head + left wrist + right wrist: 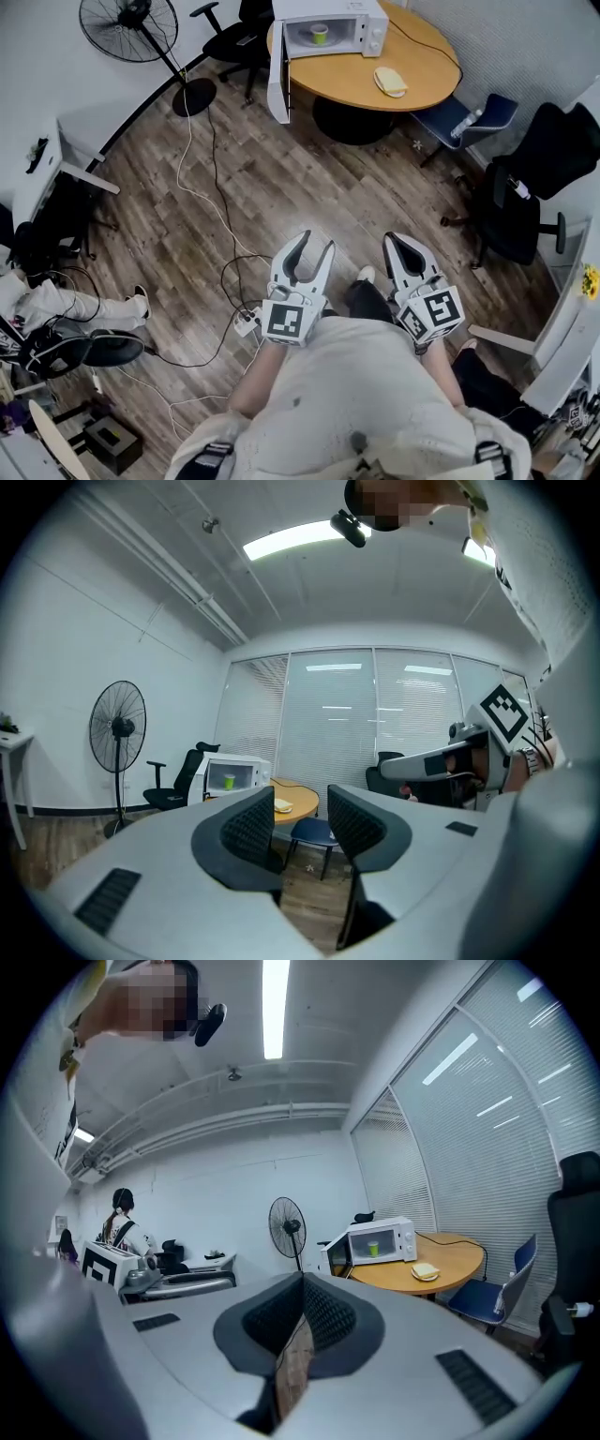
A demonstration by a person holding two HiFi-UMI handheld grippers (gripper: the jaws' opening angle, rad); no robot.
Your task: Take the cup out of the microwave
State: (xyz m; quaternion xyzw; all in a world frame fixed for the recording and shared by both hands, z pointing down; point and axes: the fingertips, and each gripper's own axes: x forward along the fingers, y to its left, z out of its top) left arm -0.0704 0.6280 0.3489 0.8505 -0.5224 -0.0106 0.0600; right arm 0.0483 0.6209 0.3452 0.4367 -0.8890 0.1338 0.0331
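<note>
A small green cup (320, 34) stands inside a white microwave (361, 13) whose door (278, 77) hangs open, on a round wooden table (427, 56) far across the room. The left gripper view also shows the cup (230, 781), and so does the right gripper view, cup (375, 1248). Both grippers are held close to the person's body, several steps from the table. My left gripper (312, 248) (300, 822) is open with nothing between its pads. My right gripper (398, 242) (302, 1283) is shut and empty.
A plate with something yellow (390, 81) lies on the table. A blue chair (469, 117) and black office chairs (516, 202) stand round it. A floor fan (128, 26) is at the far left. Cables (211, 197) trail across the wood floor. A person (122, 1227) sits off to one side.
</note>
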